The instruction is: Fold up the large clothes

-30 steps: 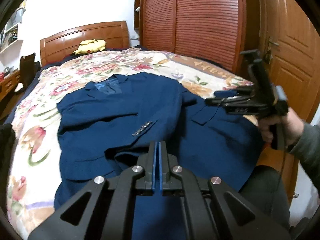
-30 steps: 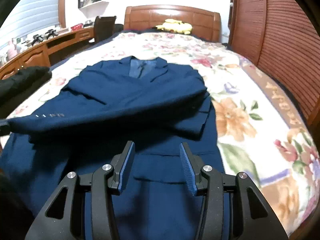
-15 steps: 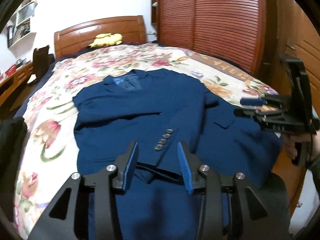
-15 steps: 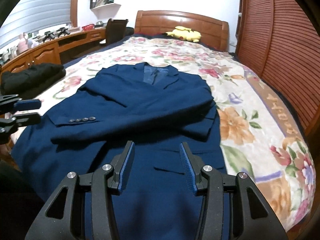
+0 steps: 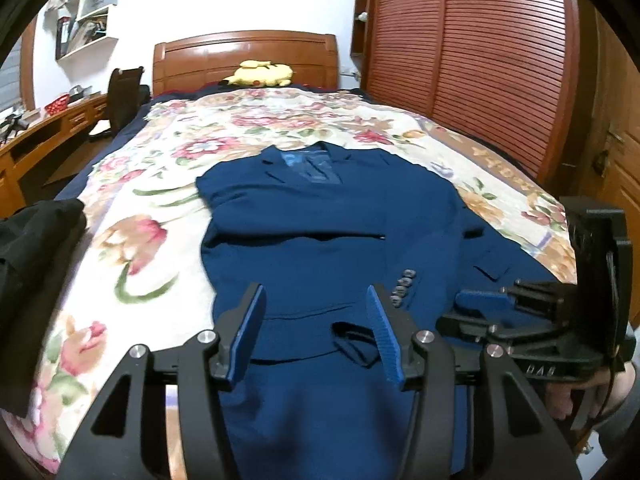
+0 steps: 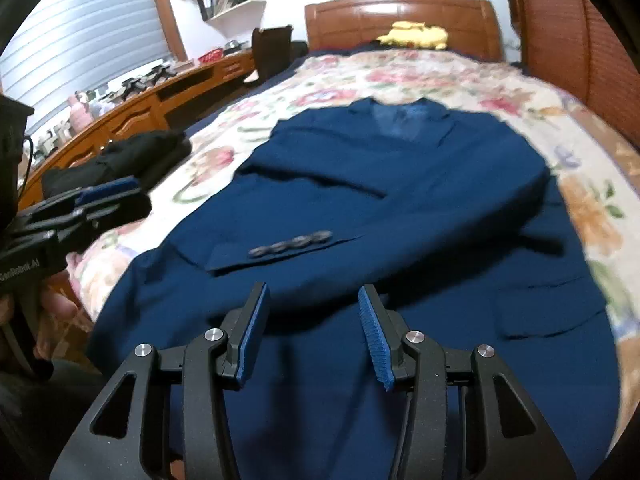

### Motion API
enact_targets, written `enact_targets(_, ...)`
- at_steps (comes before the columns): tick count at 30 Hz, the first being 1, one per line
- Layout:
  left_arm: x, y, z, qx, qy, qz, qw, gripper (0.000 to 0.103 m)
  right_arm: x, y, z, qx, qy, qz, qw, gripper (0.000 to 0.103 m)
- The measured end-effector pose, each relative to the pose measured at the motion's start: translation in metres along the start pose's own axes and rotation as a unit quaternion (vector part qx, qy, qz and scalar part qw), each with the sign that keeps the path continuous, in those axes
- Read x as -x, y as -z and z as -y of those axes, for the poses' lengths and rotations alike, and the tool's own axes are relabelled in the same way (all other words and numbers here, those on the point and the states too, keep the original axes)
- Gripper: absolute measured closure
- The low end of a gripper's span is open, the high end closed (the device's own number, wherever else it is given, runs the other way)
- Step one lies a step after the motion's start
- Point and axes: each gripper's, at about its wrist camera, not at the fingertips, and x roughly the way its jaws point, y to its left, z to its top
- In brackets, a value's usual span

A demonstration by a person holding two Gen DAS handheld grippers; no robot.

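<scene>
A navy blue suit jacket (image 5: 320, 232) lies flat on the flowered bedspread (image 5: 132, 240), collar toward the headboard, both sleeves folded across its front. One cuff with several grey buttons (image 5: 404, 286) lies near the hem. My left gripper (image 5: 316, 332) is open and empty above the jacket's lower part. My right gripper (image 6: 314, 332) is open and empty above the hem; it also shows in the left wrist view (image 5: 480, 300), to the right. The jacket (image 6: 380, 208) and the buttoned cuff (image 6: 292, 244) show in the right wrist view, with the left gripper (image 6: 108, 192) at the left.
A black garment (image 6: 132, 156) lies at the bed's left edge. A yellow plush toy (image 5: 260, 74) sits by the wooden headboard (image 5: 240, 56). A wooden desk (image 6: 132, 112) and chair (image 6: 272, 52) stand on the left, a slatted wardrobe (image 5: 472, 60) on the right.
My left gripper has opened, letting go of the sleeve, which now lies across the jacket front. Both grippers have drawn back toward the hem.
</scene>
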Motion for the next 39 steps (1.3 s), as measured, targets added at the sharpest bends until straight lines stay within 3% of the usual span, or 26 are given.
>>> enact_targets(9, 0.002, 0.006, -0.010, 0.006, -0.008, -0.004, 0.9999, 0.051, -0.023, -0.002, -0.008, -0.053, -0.010, -0.021, 0.998, 0.056)
enact_targets(10, 0.002, 0.006, -0.010, 0.006, -0.009, -0.005, 0.9999, 0.052, -0.026, -0.002, -0.008, -0.052, -0.009, -0.024, 0.998, 0.063)
enact_targets(11, 0.001, 0.006, -0.009, 0.005, -0.009, -0.005, 0.9999, 0.052, -0.027, -0.001, -0.009, -0.049, -0.007, -0.027, 0.998, 0.078)
enact_targets(13, -0.001, 0.007, -0.008, 0.005, -0.011, -0.009, 0.9999, 0.052, -0.026, 0.000, -0.010, -0.037, -0.005, -0.026, 0.999, 0.098)
enact_targets(16, -0.005, 0.007, -0.007, 0.004, -0.013, -0.012, 0.9998, 0.051, -0.008, 0.004, -0.011, -0.019, -0.008, -0.007, 1.000, 0.101)
enact_targets(21, -0.017, 0.010, 0.000, -0.004, -0.014, -0.029, 0.9995, 0.051, 0.028, 0.021, -0.006, -0.010, -0.009, 0.009, 1.000, 0.101)
enact_targets(27, -0.038, 0.014, 0.015, -0.003, 0.012, -0.057, 0.9983, 0.051, 0.053, 0.043, 0.002, 0.011, 0.036, 0.005, 0.999, 0.099)
enact_targets(33, -0.056, 0.022, 0.049, -0.031, 0.031, -0.081, 0.9957, 0.051, 0.073, 0.042, 0.008, 0.026, 0.071, 0.021, 0.997, 0.096)
enact_targets(37, -0.063, 0.028, 0.064, -0.047, 0.036, -0.097, 0.9935, 0.051, 0.083, 0.038, 0.015, 0.036, 0.106, 0.038, 0.993, 0.067)
enact_targets(39, -0.067, 0.031, 0.069, -0.050, 0.039, -0.106, 0.9923, 0.051, 0.086, 0.037, 0.019, 0.036, 0.114, 0.042, 0.992, 0.061)
